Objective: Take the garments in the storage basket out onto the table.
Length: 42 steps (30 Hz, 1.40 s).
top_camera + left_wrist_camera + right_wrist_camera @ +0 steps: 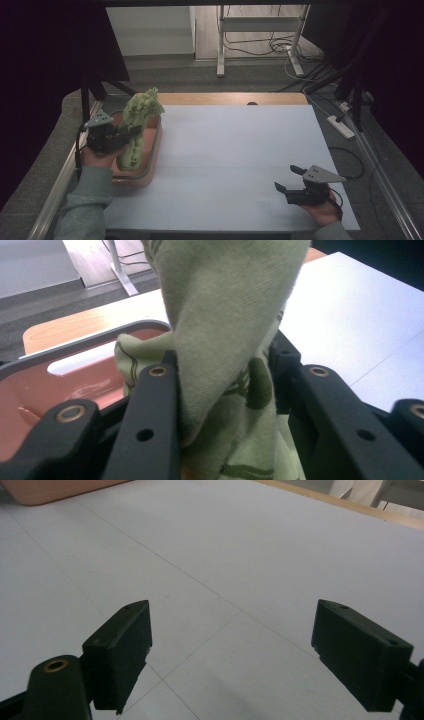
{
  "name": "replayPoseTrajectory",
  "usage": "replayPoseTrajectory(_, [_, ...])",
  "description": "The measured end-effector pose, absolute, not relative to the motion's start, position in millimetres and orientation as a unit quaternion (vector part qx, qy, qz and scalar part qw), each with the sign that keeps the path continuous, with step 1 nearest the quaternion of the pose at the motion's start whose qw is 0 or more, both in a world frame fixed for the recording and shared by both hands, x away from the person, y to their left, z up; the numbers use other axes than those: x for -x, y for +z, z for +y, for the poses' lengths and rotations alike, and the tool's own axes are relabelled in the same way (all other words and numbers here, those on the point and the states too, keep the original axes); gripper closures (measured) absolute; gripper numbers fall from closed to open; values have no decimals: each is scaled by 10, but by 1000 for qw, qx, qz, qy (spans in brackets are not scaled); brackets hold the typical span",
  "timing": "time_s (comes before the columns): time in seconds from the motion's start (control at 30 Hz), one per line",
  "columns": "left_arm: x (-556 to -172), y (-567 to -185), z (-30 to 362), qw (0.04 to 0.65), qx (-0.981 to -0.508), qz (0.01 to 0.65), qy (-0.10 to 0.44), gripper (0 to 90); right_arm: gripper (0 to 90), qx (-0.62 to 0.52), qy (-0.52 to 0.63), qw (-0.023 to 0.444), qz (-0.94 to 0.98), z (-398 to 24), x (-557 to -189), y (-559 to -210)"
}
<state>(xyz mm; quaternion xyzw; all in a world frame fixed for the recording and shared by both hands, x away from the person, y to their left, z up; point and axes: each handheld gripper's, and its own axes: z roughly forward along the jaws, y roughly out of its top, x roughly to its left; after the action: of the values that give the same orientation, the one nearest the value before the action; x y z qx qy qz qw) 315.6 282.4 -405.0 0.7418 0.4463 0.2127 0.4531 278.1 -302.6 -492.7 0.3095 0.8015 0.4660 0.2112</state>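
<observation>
The left gripper (131, 131) has its jaws clamped on a light green cloth (138, 122) with darker green stripes. The cloth hangs bunched and upright, its top standing above the gripper and its lower end reaching down into a salmon-pink tub (153, 156) with a dark rim. In the left gripper view the cloth (225, 340) fills the gap between the two black jaws, pressed by both, with the tub's (55, 390) pink inside seen behind at the left.

The tub sits at the left edge of the white tabletop (240, 150), about midway along it, lengthwise front to back. A strip of bare wood runs along the table's far edge.

The right gripper (289, 181) rests low over the near right corner of the tabletop, jaws spread wide apart with nothing between them. In the right gripper view the jaws frame plain white surface (225, 555) crossed by thin seam lines, with a corner of the tub (50, 490) at top left.

No brand, label or lettering can be read on the cloth, the tub or the grippers.
</observation>
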Motion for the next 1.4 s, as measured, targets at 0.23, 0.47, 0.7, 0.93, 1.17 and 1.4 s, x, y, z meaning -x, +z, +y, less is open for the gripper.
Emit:
replayPoseTrajectory(0.23, [-3141,-4032,2786,460,-742,440,211,667,170,-310,466,212,801,-3027,-2780,-4926])
replayPoseTrajectory(0.47, [-3122,-4004,2753,468,-741,434,209,667,170,-310,466,213,801,-3026,-2779,-4926])
replayPoseTrajectory(0.7, [-3090,-3959,2660,470,-745,422,215,667,170,-310,466,212,801,-3026,-2780,-4927])
replayPoseTrajectory(0.93, [-3092,-3963,2574,479,-750,410,202,667,170,-311,467,213,800,-3030,-2781,-4925])
replayPoseTrajectory(1.17, [-3079,-3955,2536,480,-751,405,205,667,170,-312,466,213,800,-3031,-2784,-4928])
replayPoseTrajectory(1.4, [-3043,-3890,2512,492,-749,395,203,667,170,-313,465,213,800,-3030,-2786,-4930])
